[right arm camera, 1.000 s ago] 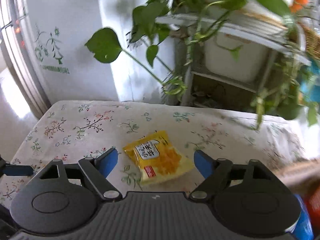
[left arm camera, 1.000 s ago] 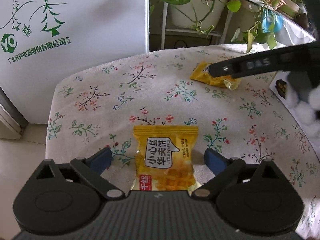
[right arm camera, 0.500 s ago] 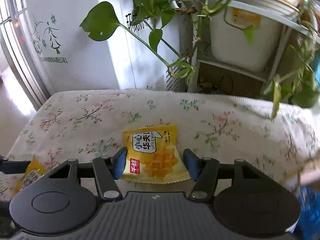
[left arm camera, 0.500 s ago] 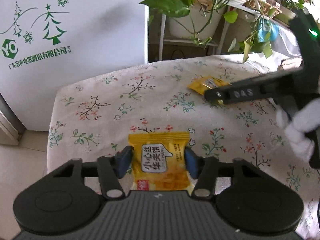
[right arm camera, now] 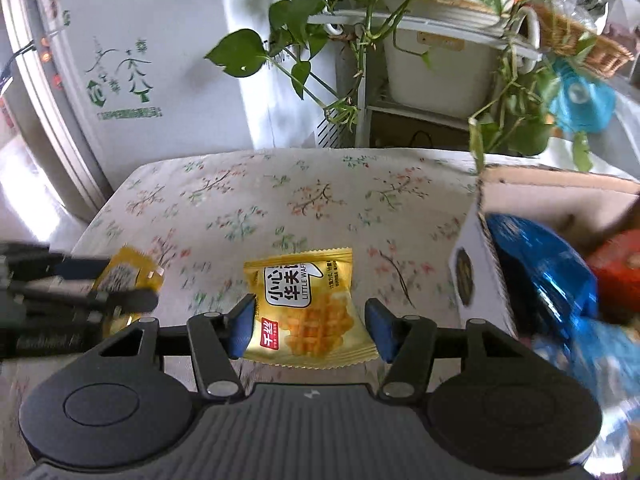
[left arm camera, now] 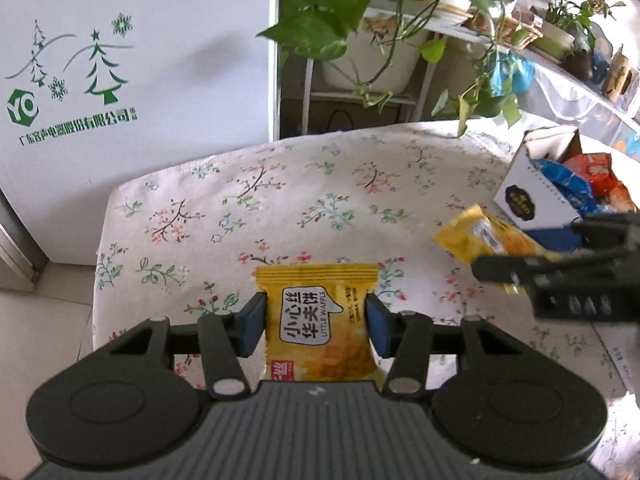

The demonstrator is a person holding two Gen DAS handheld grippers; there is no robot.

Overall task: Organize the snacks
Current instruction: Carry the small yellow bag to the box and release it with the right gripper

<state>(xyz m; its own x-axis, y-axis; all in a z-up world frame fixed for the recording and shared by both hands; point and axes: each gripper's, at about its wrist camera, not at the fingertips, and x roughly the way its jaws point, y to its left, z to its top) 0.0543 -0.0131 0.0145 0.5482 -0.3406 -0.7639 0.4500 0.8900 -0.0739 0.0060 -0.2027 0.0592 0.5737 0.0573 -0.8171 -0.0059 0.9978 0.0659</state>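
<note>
My left gripper [left arm camera: 316, 326] is shut on a yellow waffle packet [left arm camera: 318, 328] and holds it above the floral tablecloth [left arm camera: 280, 200]. My right gripper [right arm camera: 310, 326] is shut on a second yellow waffle packet [right arm camera: 306, 304], also lifted off the cloth. In the left wrist view the right gripper with its packet [left arm camera: 480, 240] shows at the right, close to the white cardboard box [left arm camera: 528, 196]. In the right wrist view the left gripper with its packet [right arm camera: 124, 276] shows at the left. The box [right arm camera: 476, 268] holds blue and red snack bags [right arm camera: 540, 264].
A white appliance [left arm camera: 120, 80] with green tree prints stands behind the table's left end. A metal plant stand [right arm camera: 400, 92] with trailing green leaves stands behind the table's middle. The table's left edge drops to a tiled floor [left arm camera: 40, 320].
Both grippers closed from wide open onto their waffle packets and lifted them. The right gripper carried its packet right, toward the box, which came into view.
</note>
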